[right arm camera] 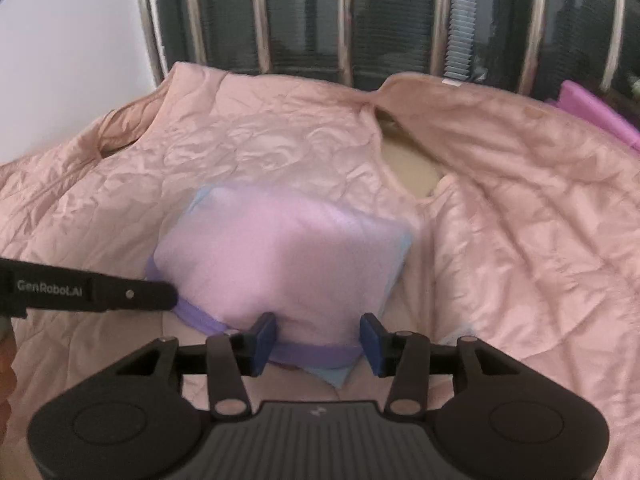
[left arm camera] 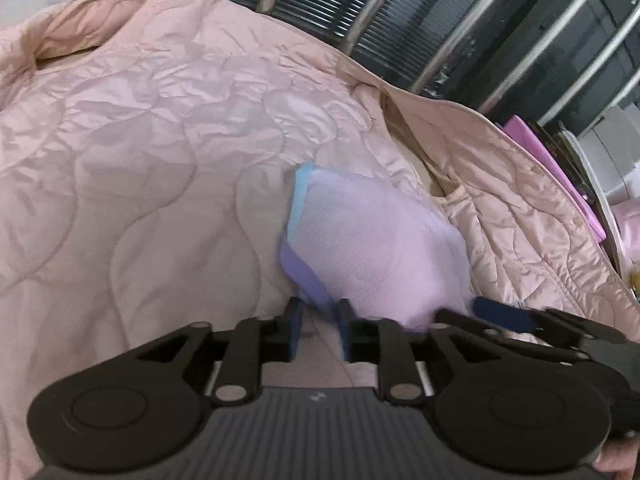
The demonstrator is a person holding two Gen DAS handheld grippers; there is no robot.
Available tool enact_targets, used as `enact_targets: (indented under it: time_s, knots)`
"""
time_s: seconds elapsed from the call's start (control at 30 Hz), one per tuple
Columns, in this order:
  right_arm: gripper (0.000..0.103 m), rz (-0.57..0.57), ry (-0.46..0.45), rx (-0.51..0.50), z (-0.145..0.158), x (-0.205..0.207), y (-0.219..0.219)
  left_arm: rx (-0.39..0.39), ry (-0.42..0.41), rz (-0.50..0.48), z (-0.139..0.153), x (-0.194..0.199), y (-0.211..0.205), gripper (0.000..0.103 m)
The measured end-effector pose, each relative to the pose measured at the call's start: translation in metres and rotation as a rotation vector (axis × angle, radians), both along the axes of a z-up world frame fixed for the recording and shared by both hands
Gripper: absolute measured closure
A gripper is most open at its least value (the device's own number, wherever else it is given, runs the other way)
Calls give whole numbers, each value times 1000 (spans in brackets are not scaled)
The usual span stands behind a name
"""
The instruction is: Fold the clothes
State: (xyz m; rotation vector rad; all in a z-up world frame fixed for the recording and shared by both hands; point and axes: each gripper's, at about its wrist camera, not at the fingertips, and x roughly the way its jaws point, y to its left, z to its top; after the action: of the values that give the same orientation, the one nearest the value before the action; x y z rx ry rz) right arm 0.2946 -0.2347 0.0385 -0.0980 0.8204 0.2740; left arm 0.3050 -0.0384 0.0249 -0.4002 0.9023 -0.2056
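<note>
Left wrist view
Left claw (left arm camera: 320, 322): nearest the lens, bottom centre; blue pads a narrow gap apart, purple hem of the small garment (left arm camera: 372, 252) running into the gap. Whether the pads pinch it, cannot tell; blurred.
Small garment: lilac mesh, pale blue and purple trim, bunched right of centre, lying on the quilted jacket (left arm camera: 160, 140).
Right claw (left arm camera: 504, 318): enters from lower right edge, tip at the garment's near corner; gap not readable here.

Right wrist view
Right claw (right arm camera: 318, 338): bottom centre, pads well apart, straddling the purple hem; neither pad visibly pressing cloth. Judged loose, holding nothing.
Small garment (right arm camera: 280, 256): folded packet, centre frame, on the jacket (right arm camera: 520, 240).
Left claw (right arm camera: 172, 298): black finger from the left edge, tip touching the packet's left corner.
Railing (right arm camera: 348, 16): metal bars across the top, behind the jacket.

Handling, judged
Weight: very light, limp mesh; will sag and unfold if lifted by one point.
Grip: take the banded hem or corners, both sides at once; trim is thicker, less slippery.
Jacket: satin-smooth, so the packet may slide on it.
</note>
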Motion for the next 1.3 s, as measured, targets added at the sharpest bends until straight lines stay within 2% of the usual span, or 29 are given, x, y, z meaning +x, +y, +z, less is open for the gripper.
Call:
enact_targets:
  time_s: [0.03, 0.07, 0.13, 0.2, 0.27, 0.33, 0.43, 0.5, 0.63, 0.77, 0.9, 1.0, 1.13, 1.17, 1.3]
  knots:
    - [57, -13, -15, -19, 5, -4, 1, 30, -27, 6, 9, -5, 1, 56]
    - [57, -28, -33, -42, 12, -10, 2, 62, -58, 11, 18, -11, 2, 53]
    - [48, -72, -88, -53, 26, -30, 3, 135, -139, 23, 34, -32, 3, 34]
    - [33, -94, -135, -47, 38, -53, 6, 222, -168, 2, 44, -58, 3, 33]
    - [31, -95, -168, -22, 48, -75, 8, 316, -189, -45, 53, -88, 4, 33]
    - [31, -131, -183, 15, 57, -97, 9, 370, -231, -6, 65, -122, 13, 21]
    - [20, -194, -223, 54, 69, -137, 9, 376, -295, 45, 82, -170, 30, 9]
    - [14, -217, -254, 71, 75, -165, 12, 367, -317, 53, 90, -199, 36, 5]
    - [14, -243, -251, 62, 73, -223, 19, 385, -349, 35, 94, -258, 38, 1]
    - [11, -249, -255, 52, 55, -289, 25, 423, -347, 9, 64, -313, 38, 1]
    - [11, -265, -221, 56, 27, -329, 28, 507, -340, 117, 35, -340, 42, 1]
    - [11, -308, -215, 61, 14, -346, 27, 462, -308, 171, 23, -346, 55, 1]
    - [10, -313, -236, 83, 7, -355, 25, 398, -304, 152, 13, -342, 66, 1]
    - [10, -314, -243, 84, 5, -355, 26, 388, -281, 137, 8, -337, 66, 1]
    - [10, -338, -212, 33, -8, -341, 35, 429, -212, 134, -10, -323, 58, 1]
